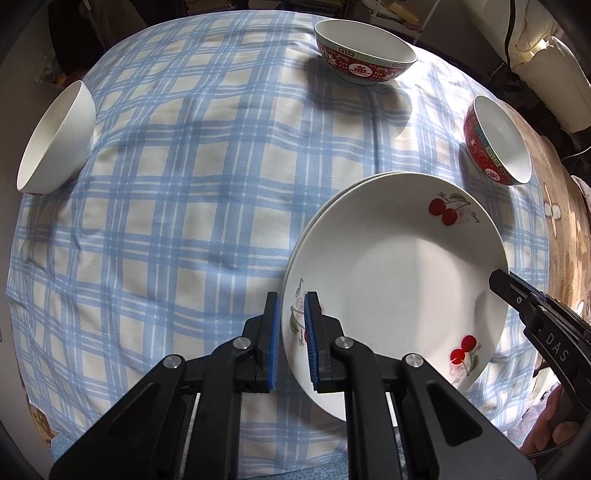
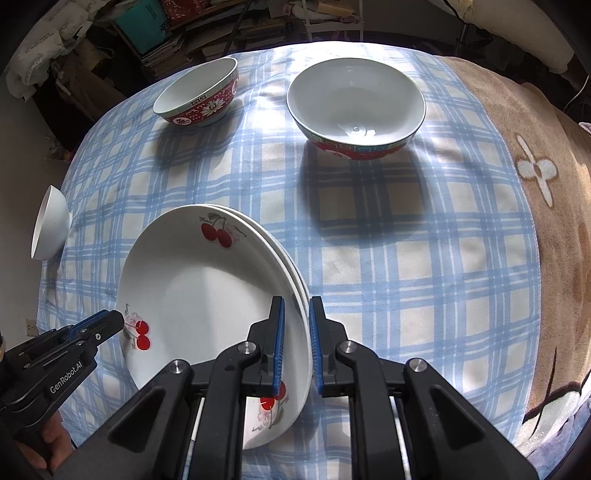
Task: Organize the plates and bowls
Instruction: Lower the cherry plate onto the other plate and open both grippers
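A stack of white plates (image 1: 399, 273) with cherry prints lies on the blue checked cloth. My left gripper (image 1: 291, 297) is shut on the stack's left rim, one blue pad outside the edge and one on the top plate. My right gripper (image 2: 296, 302) is shut on the opposite rim of the plates (image 2: 199, 295). Each gripper shows in the other's view, the right gripper (image 1: 498, 278) at the plates' right edge and the left gripper (image 2: 114, 319) at their left edge. Whether the stack is off the cloth I cannot tell. Empty bowls stand around it.
Two red patterned bowls (image 1: 364, 55) (image 1: 495, 140) stand beyond the plates, and a white bowl (image 1: 55, 136) sits at the far left of the checked cloth (image 1: 184, 221). A brown blanket (image 2: 546, 229) covers the right side. Cluttered shelves (image 2: 184, 33) stand behind the table.
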`<state>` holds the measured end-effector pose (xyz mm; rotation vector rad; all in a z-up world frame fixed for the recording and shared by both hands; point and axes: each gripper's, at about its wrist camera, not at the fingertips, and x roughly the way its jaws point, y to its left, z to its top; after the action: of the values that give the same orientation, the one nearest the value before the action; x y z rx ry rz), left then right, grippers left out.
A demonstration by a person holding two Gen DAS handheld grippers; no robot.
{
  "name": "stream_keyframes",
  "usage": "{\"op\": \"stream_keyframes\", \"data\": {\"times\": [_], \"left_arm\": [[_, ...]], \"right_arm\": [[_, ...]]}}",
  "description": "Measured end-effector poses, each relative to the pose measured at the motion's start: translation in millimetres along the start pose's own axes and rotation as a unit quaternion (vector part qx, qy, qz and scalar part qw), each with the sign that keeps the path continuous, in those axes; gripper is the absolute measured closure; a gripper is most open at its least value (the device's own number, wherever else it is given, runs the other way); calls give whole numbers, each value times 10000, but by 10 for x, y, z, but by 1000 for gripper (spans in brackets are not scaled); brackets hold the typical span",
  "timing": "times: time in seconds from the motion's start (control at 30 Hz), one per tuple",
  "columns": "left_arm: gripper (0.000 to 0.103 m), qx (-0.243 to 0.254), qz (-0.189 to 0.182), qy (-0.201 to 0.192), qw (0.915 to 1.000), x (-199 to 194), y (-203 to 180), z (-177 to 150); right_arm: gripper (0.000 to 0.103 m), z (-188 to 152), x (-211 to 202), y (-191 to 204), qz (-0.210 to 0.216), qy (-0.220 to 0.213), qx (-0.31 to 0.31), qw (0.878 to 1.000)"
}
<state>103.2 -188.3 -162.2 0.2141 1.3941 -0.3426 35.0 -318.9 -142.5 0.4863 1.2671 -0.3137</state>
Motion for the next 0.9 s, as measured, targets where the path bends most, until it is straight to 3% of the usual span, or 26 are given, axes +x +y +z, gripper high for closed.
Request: {"op": "stream_keyframes", "data": {"times": [0.13,0.43,0.53,0.63,0.7,0.83,0.9], "left_arm": [[89,82,122,-60,9999,-43,-43,28],[87,-56,31,17,10000,30,97,-75],[82,-101,-35,8,9999,26,180,-56],[76,-84,-52,7,10000,7,253,-69],[75,-101,-107,2,9999,-20,308,-69],[67,-84,-132,-83,9998,-117,419,-64],[57,-66,-154,-151,9997,-175,485,-71]], "right_arm": [[87,-6,14,18,-31,58,-15,10000],[79,-15,7,18,66,84,-2,9999],[70,-28,17,26,137,158,-12,9998],[54,-31,-18,63,51,77,-101,9999],[36,-28,-39,91,95,24,-146,9998],[31,-21,-59,190,254,-46,-260,9993],[22,-8,-73,239,282,-96,-318,9991]]}}
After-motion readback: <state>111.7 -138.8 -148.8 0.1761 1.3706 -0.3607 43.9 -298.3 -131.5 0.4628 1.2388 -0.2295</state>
